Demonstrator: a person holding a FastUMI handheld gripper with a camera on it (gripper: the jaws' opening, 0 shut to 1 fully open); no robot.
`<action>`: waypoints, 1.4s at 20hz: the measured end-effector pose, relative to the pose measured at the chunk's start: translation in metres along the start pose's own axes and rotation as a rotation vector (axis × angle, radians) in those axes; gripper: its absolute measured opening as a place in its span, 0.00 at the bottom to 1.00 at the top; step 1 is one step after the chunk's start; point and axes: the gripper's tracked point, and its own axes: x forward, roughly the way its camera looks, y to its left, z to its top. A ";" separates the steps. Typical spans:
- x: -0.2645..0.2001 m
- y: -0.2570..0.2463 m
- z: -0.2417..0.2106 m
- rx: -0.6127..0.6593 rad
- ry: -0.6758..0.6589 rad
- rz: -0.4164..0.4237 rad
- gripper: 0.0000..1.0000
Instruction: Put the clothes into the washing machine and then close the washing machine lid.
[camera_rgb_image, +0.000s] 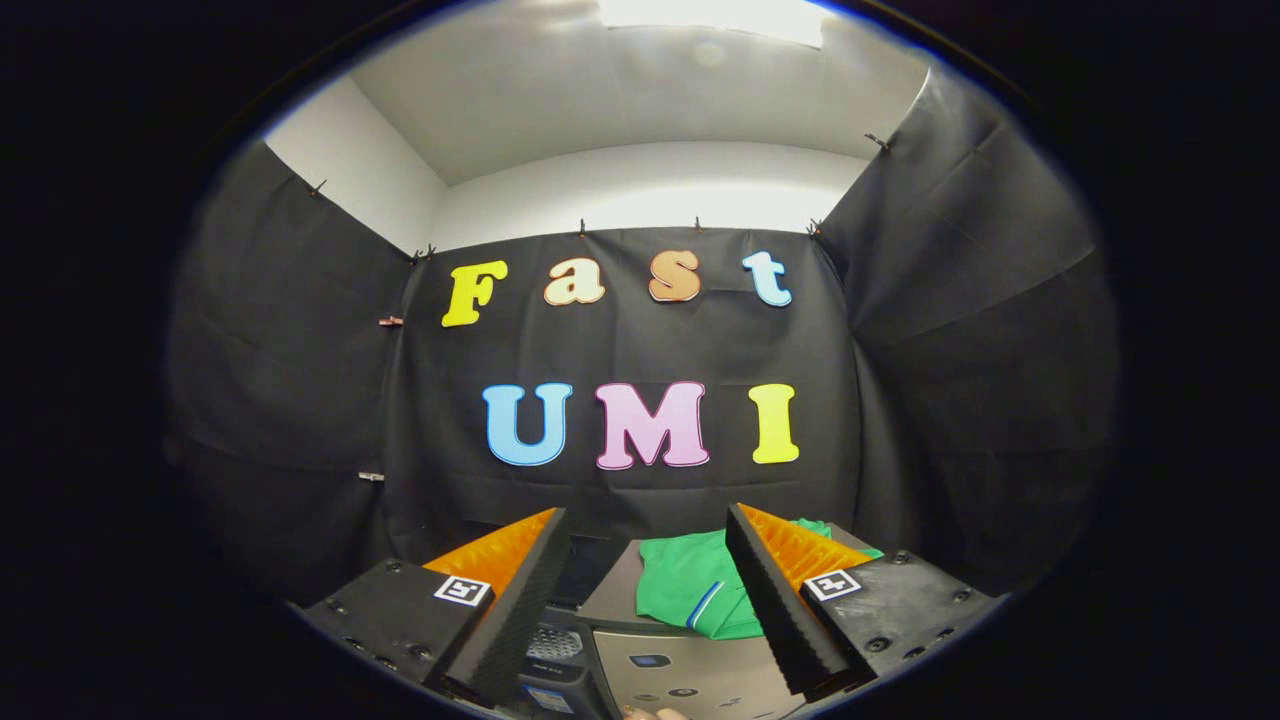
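The gripper (648, 530) hangs with its fingers spread wide and nothing held between them. Beyond them, a folded green garment (690, 590) with a blue-and-white stripe lies on the grey top of the washing machine (690, 675), partly hidden behind one finger.

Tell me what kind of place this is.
Probably a cloth-walled recording booth set up for a laundry task: black cloth wall, a green garment lying on a grey washing machine, just beyond the open gripper.
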 end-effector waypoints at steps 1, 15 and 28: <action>0.001 0.001 -0.001 -0.002 0.003 0.003 0.98; 0.019 -0.016 -0.011 -0.022 0.030 -0.039 0.98; 0.121 -0.083 0.002 -0.064 0.100 -0.118 0.98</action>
